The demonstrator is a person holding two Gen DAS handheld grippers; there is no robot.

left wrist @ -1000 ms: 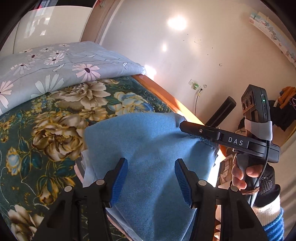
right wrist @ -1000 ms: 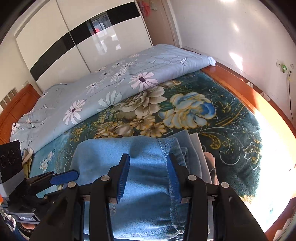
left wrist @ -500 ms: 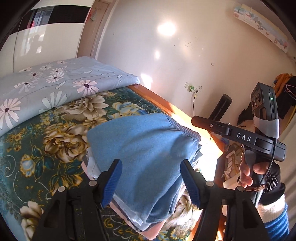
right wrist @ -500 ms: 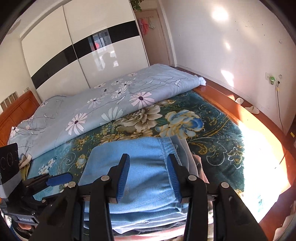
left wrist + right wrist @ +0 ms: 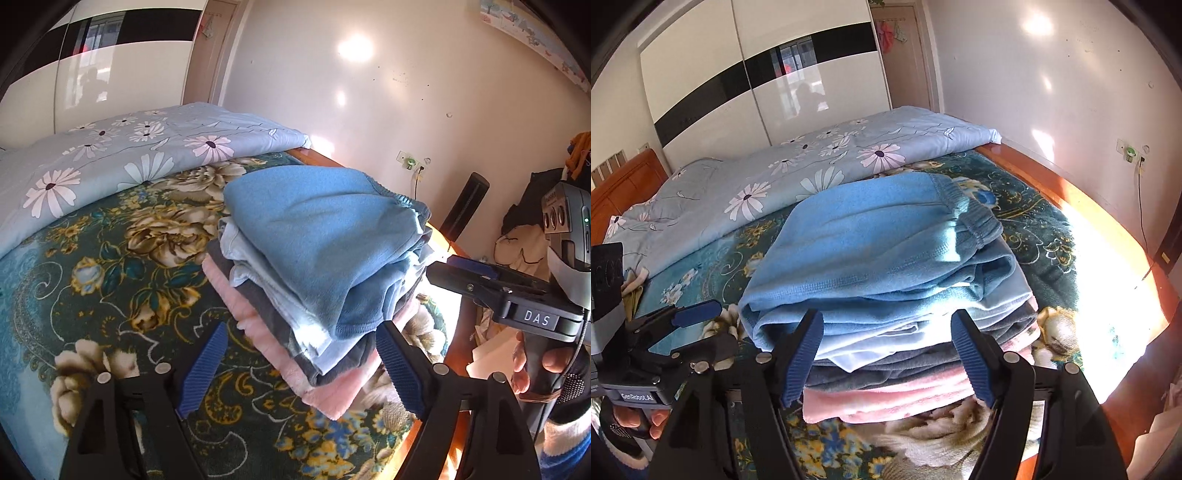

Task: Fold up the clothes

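- Currently, at the far left of the left wrist view, the pale blue daisy-print quilt (image 5: 122,155) is lying bunched along the far side of the bed, well apart from the work area.
- Next to it, the dark teal floral blanket (image 5: 110,266) is covering the mattress and is bearing the stack of folded clothes (image 5: 295,314).
- The left gripper (image 5: 299,365) is hovering in front of the stack; its jaws have just been opening and are standing wide, holding nothing, with the stack's near corner lying beyond the blue ribbed pads (image 5: 207,362) and not pressed by them.
- The folded light blue fleece garment (image 5: 325,236) is resting on top of the stack, above pale blue, grey and pink layers, its elastic waistband facing the wooden bed edge (image 5: 321,160).
- In the right wrist view, the right gripper (image 5: 890,360) is facing the stack's near side; its jaws have just been opening too, empty, pads clear of the cloth.
- The placing step is judged complete. For a clean release, both grippers should be drawing straight back with jaws wide, so that no pad is snagging a hem or dragging the top layer askew.
- Farthest right, sunlight is glaring across the blanket's corner, obscuring detail there.
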